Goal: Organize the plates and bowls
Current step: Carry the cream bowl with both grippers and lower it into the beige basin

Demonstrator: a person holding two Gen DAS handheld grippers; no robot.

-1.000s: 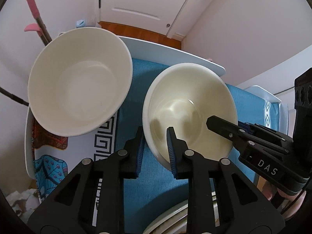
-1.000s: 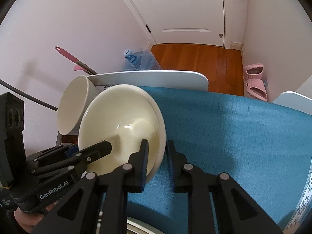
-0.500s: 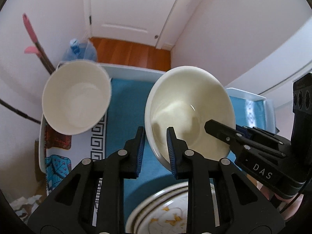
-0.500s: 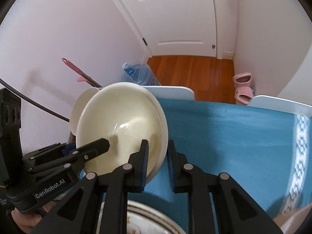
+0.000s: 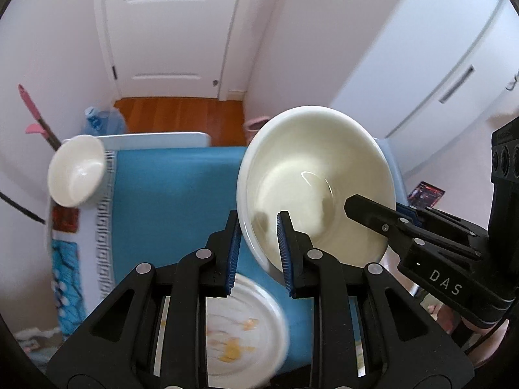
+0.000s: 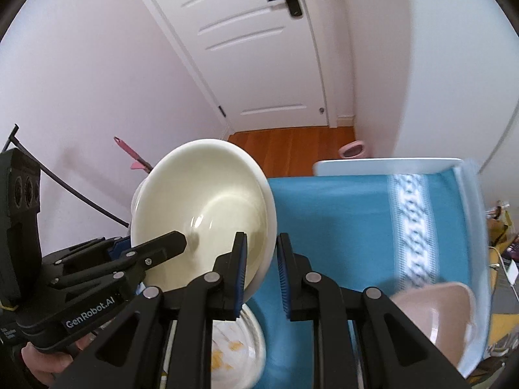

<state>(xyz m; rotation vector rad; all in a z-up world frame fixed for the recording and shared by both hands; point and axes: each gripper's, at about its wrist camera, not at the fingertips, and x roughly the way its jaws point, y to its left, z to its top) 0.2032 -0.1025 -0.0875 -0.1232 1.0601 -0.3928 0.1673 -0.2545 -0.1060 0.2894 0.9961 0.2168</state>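
Observation:
A cream bowl [image 5: 318,181] is held in the air above the blue tablecloth [image 5: 168,194], gripped on opposite rims. My left gripper [image 5: 256,243] is shut on its near-left rim. My right gripper [image 6: 261,269] is shut on its other rim; the bowl also shows in the right wrist view [image 6: 207,214]. A white bowl [image 5: 76,171] stands at the table's far left corner. A stack of plates [image 5: 240,321] with yellow marks lies below my grippers, and shows in the right wrist view [image 6: 230,353].
A pink bowl [image 6: 434,317] sits near the table's right edge. The white table rim [image 6: 386,163] borders the cloth. A pink-handled tool [image 5: 35,120] leans on the left wall. A door and wooden floor [image 5: 181,113] lie beyond the table.
Both grippers have lifted the cream bowl higher and pulled it back. The white bowl and table look smaller and farther away. More of the plate stack shows below.

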